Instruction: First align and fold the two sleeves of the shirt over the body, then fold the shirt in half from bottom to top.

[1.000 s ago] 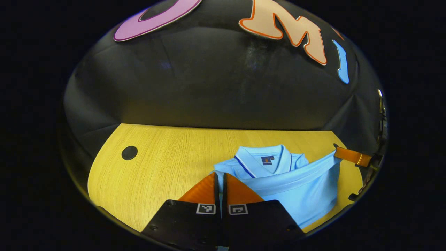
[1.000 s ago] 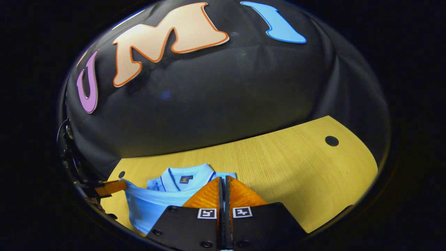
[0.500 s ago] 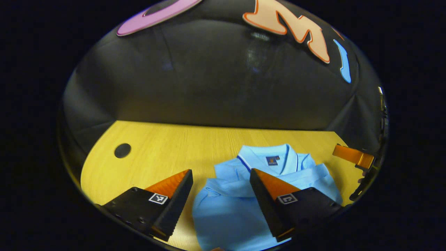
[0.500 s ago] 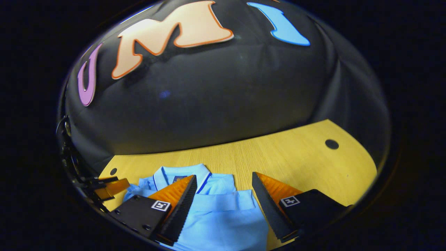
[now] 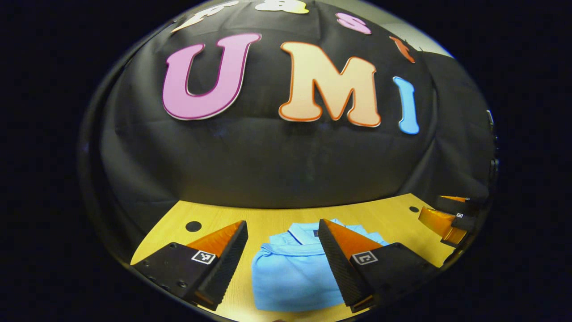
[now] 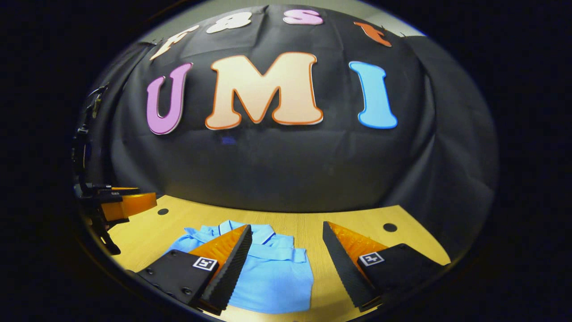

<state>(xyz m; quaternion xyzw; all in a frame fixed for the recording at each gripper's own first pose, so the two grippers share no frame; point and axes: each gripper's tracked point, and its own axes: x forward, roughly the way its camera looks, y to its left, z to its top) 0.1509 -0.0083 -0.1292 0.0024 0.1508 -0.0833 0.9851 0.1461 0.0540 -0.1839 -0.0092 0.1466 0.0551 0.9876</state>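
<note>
On the table (image 5: 223,219) in the left gripper view, the shirt (image 5: 290,273) lies folded in half, collar showing, beneath the left gripper (image 5: 283,232), whose fingers are spread and empty, judged released because the fold looks finished. Across in the right gripper view, the right gripper (image 6: 287,235) is likewise spread above the shirt (image 6: 272,277); half a second ago both hung closer to it.

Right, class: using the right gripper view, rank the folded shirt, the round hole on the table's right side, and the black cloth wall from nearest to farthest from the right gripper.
1. Shirt, below the left finger.
2. Round hole, right, farther back on the table.
3. Cloth wall, behind the table.
</note>
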